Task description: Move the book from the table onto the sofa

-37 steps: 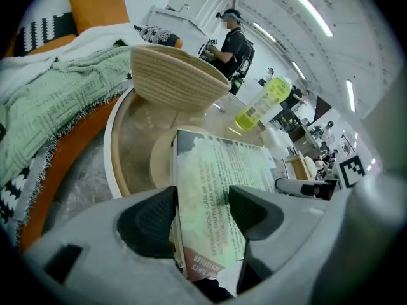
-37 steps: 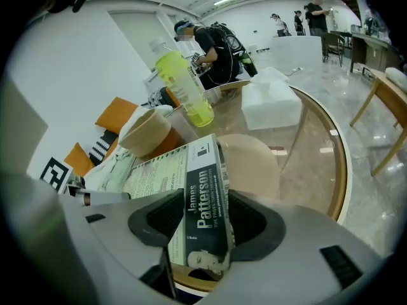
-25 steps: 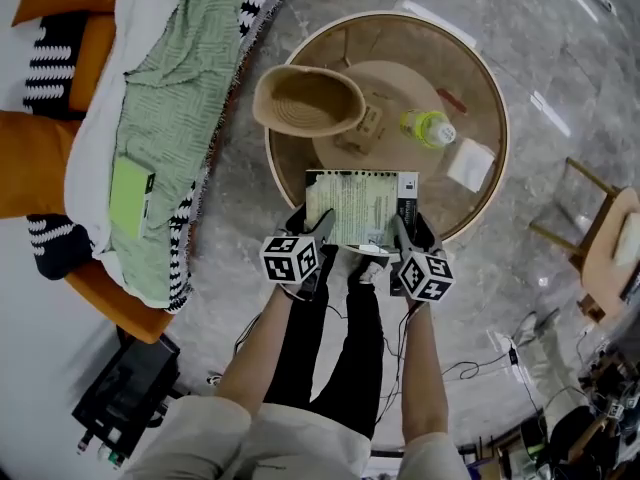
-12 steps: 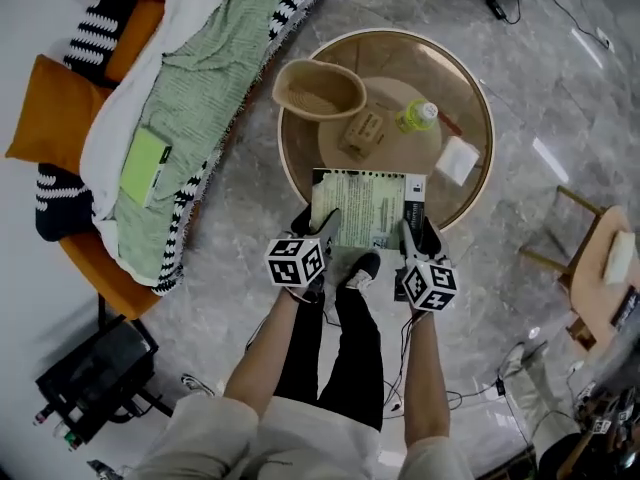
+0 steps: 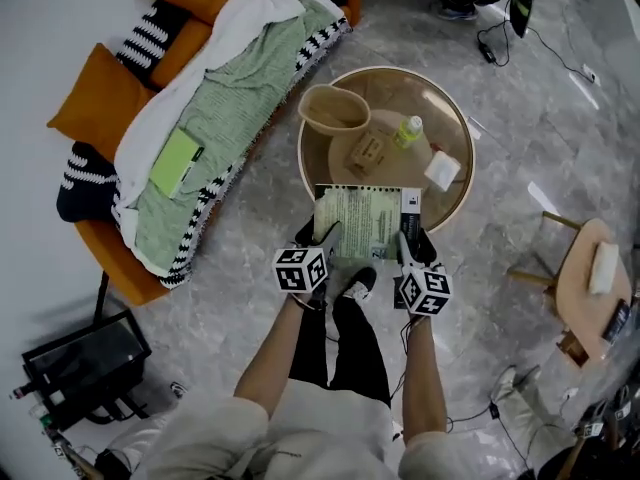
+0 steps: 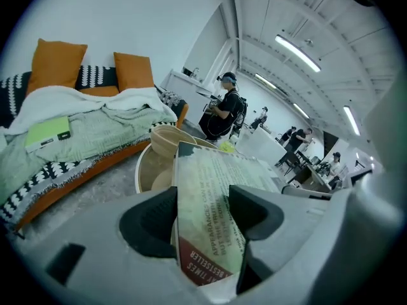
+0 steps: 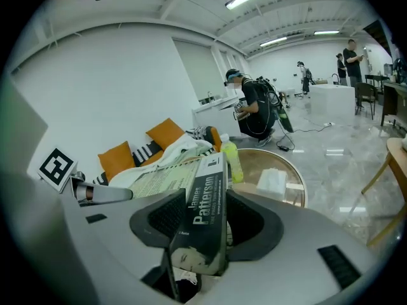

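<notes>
Lifted and backed off since a second ago: sofa now further into frame at left, round table smaller and further up, paperback book in the same two-handed hold. Far edge overlapping the table's near rim in the head view; looks clear of the glass, well apart from the sofa. Held at the near edge only: left gripper clamped on the back-cover corner, right gripper clamped on the spine corner, nothing under the far end. Likely failure modes: sag or pivot of the cantilevered book during the swing left; twist or a torn cover if the two grippers drift apart or rotate out of step; slip on the left side, where the bite looks to take a thinner edge than at the spine. Low swing could clip the wicker basket on the table's sofa side. Landing spot also doubtful: rumpled green throw draped over the seat edge, so a drop near that slope could slide to the floor; green notebook already taking part of the flat area. Head view only: full route and layout from table to sofa. Left gripper view only: pads tight on the back-cover print. Right gripper view only: spine lettering between the pads, plus people further back in the room.
</notes>
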